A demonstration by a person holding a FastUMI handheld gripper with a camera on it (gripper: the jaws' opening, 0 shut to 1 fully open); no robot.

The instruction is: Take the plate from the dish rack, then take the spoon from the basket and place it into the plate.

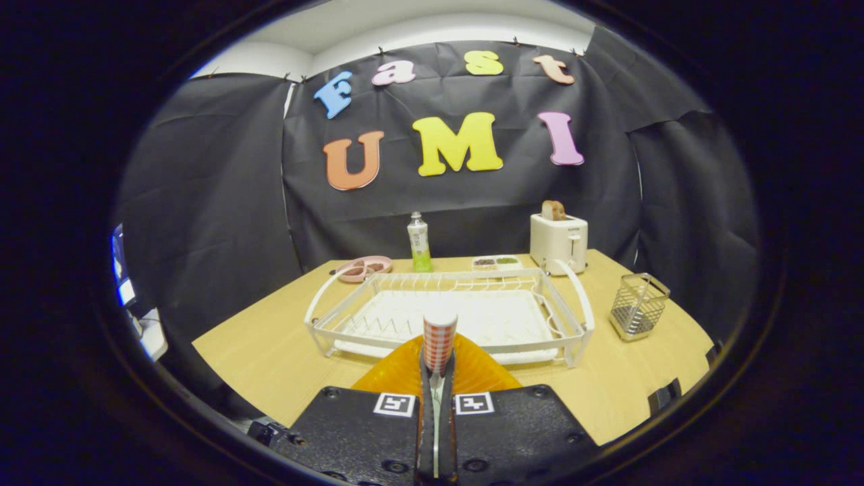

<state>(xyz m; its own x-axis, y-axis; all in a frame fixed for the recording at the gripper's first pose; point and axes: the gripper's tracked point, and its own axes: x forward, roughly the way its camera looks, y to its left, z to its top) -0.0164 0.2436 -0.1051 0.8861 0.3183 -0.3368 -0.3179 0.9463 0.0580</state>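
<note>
The orange plate (pixel 472 371) is lying flat on the desk (pixel 270 351), just in front of the white dish rack (pixel 449 314), so the first step is looking done. The claw (pixel 437 368) is pinching the spoon (pixel 439 341) by its checkered handle, fingers pressed together on it, holding it upright right over the plate. The wire basket (pixel 638 305) is sitting well off beyond the rack's end. Whether the spoon is touching the plate is hard to tell. What is remaining, I'd judge, is setting it down.
</note>
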